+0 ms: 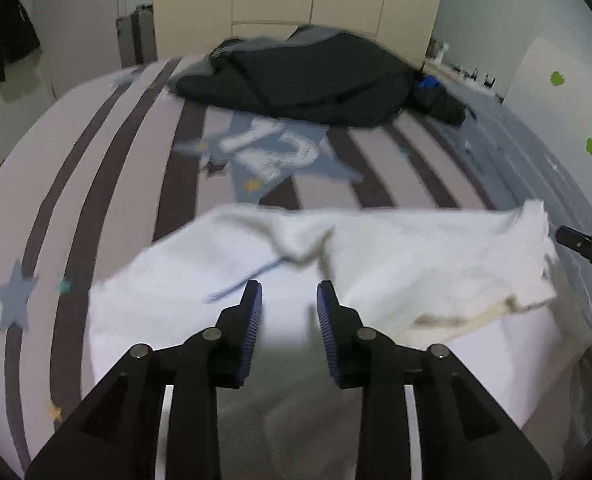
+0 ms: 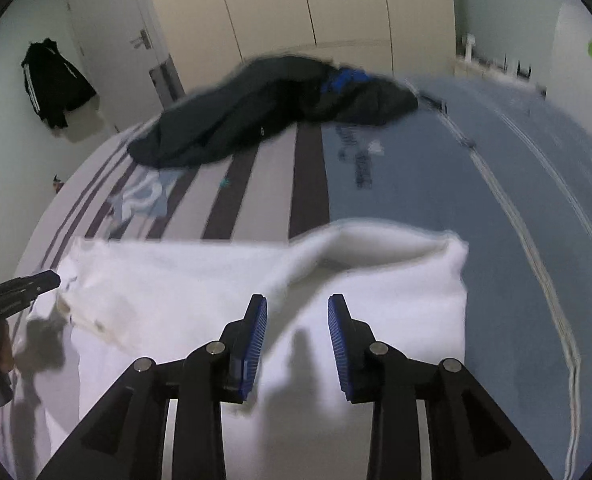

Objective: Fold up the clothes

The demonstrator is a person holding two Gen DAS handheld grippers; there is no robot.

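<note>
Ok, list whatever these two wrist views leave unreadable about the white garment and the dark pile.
- White garment: its near part is hidden by the left gripper in the left wrist view and by the right gripper in the right wrist view; motion blur hides what kind of garment it is.
- Dark pile: blurred and far off, so the number of pieces is unclear.
- Bedspread print: smeared, unreadable.

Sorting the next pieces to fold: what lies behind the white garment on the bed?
Behind the white garment lie the striped bedspread and a dark clothes pile with something blue showing; what's buried inside is hidden.
</note>
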